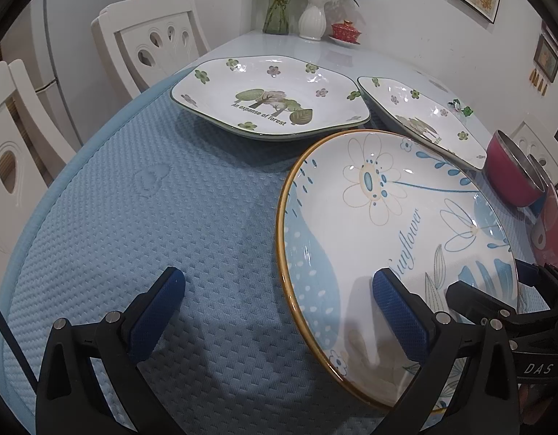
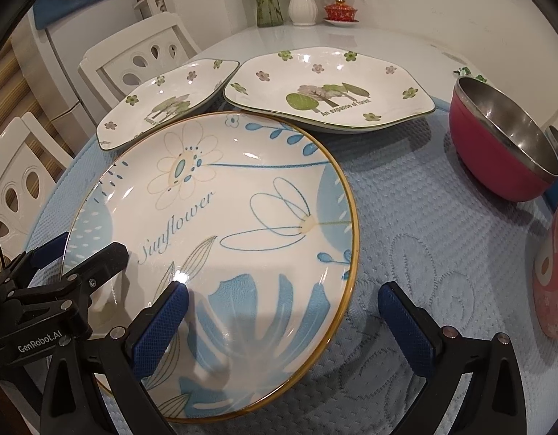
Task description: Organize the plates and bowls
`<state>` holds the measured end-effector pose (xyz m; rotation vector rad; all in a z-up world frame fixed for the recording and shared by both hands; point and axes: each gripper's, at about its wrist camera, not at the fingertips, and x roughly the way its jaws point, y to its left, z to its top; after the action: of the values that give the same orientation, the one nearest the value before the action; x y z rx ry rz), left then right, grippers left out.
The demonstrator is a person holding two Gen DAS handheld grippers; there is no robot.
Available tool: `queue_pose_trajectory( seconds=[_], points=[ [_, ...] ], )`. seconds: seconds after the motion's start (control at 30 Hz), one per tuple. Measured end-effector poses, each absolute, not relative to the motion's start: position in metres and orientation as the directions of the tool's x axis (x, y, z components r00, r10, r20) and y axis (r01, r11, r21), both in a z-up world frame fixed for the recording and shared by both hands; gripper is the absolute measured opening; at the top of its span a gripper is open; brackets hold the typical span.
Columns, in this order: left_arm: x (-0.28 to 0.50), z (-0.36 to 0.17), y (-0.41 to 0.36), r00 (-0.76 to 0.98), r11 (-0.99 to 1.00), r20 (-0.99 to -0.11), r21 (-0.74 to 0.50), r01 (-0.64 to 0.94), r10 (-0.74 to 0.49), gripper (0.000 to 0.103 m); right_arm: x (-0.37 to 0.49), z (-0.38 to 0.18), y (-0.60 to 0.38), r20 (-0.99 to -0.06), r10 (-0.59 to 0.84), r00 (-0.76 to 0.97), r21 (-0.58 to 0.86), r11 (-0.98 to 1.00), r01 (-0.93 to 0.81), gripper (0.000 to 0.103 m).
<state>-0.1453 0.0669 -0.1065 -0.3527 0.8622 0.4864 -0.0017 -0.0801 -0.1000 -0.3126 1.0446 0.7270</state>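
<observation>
Both my grippers, left (image 1: 279, 304) and right (image 2: 284, 313), have jaws spread wide and hold nothing. The Sunflower plate (image 2: 221, 239) fills the lower left of the right view, seemingly tilted on the blue mat (image 1: 170, 217). I'd pinch its rim squarely, then stack it near the forest plates (image 2: 326, 98).

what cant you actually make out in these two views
- Sunflower plate: near rim hidden behind the right gripper in the right wrist view.
- Red object: cut off by the right edge, unidentifiable.
- Second forest plate: near edge hidden behind the sunflower plate, left wrist view.
</observation>
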Motion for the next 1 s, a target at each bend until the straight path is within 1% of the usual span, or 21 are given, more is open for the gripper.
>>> queue_pose_trajectory(
  seconds=[0.73,1.0],
  points=[
    [-0.145,-0.1065,0.0669,0.554,0.836,-0.79,-0.1,-0.54,0.263,0.103,-0.0033,-0.1005,-0.0823,-0.867,0.403,0.293,0.102,0.719,-0.688,0.103],
    [-0.1451,-0.1065,0.0669,0.554,0.836,-0.79,-0.1,-0.54,0.263,0.103,0.0039,-0.1002,-0.0779,-0.898,0.376,0.227,0.11,0.692,-0.714,0.103]
  ],
)
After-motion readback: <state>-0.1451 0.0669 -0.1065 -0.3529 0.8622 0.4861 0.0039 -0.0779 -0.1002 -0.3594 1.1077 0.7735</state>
